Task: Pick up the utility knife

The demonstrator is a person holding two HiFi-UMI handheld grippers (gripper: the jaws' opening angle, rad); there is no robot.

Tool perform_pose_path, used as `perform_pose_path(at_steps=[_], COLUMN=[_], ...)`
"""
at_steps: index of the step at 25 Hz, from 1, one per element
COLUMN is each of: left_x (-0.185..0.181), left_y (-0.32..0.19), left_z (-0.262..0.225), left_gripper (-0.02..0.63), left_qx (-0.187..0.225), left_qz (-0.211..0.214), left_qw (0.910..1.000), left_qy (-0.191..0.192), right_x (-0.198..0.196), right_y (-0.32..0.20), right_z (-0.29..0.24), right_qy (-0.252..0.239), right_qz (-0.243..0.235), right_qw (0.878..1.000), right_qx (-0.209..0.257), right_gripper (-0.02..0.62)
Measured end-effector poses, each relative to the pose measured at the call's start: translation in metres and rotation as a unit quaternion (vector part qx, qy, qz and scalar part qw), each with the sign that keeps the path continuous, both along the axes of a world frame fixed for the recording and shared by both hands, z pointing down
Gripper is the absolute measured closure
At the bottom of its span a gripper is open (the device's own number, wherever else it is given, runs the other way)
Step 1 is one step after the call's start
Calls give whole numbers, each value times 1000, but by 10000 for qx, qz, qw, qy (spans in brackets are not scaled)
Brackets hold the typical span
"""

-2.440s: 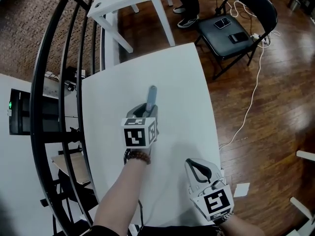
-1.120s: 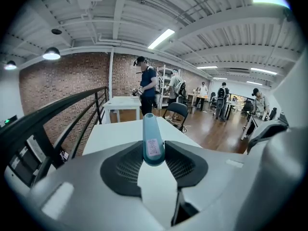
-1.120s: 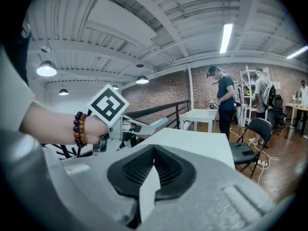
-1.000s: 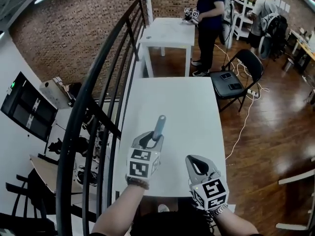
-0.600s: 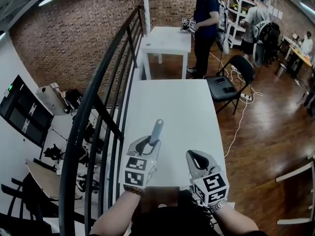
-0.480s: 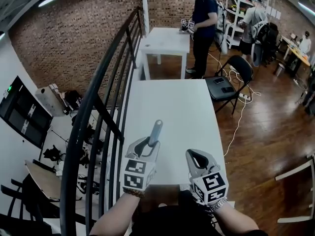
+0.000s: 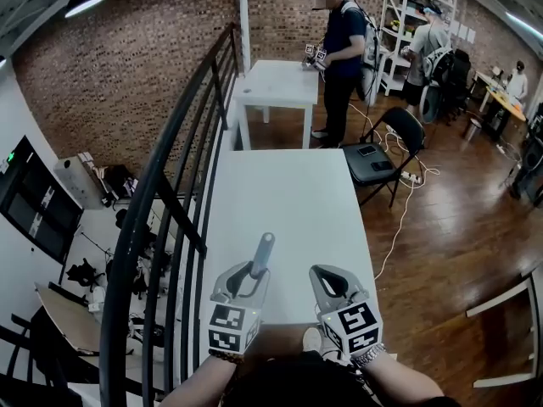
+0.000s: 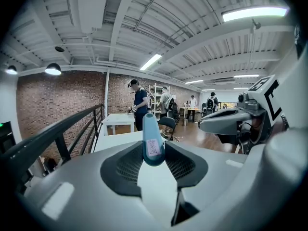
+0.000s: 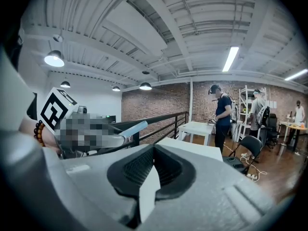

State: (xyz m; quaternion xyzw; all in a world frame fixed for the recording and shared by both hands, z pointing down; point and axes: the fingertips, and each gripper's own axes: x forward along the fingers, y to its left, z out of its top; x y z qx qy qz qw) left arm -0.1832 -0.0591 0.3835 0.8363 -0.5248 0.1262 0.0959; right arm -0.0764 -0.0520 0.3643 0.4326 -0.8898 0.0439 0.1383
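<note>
The utility knife [image 7: 261,253], a slim grey-blue handle with a small label, juts forward out of my left gripper [image 7: 248,275], which is shut on its rear end and holds it in the air above the near edge of the white table [image 7: 288,193]. In the left gripper view the knife [image 8: 151,142] sits pinched between the two dark pads [image 8: 126,165]. My right gripper [image 7: 326,280] hovers just to the right, shut with nothing in it; its pads [image 9: 139,167] meet at the tips. The knife [image 9: 134,128] also shows at the left of the right gripper view.
A black stair railing [image 7: 161,219] runs along the table's left side. A black folding chair [image 7: 382,147] with cables stands at the right on the wood floor. Beyond are a second white table [image 7: 276,83], people [image 7: 339,41] and shelves.
Both grippers have drawn back toward the near table edge and risen, the knife still held in the left. The head view has tilted up, showing more of the room.
</note>
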Motion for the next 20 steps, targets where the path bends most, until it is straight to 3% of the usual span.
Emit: perform_pose_path(at_steps=[20], left_x=[4], left_y=[6], left_z=[4], left_gripper=[445], left_qx=[86], left_qz=[12], left_qw=[9999], left_qy=[-76], right_x=[5], right_y=[4], right_z=[-1], right_qy=[-11], right_qz=[9], right_qw=[9999], right_qx=[146], right_gripper=[603])
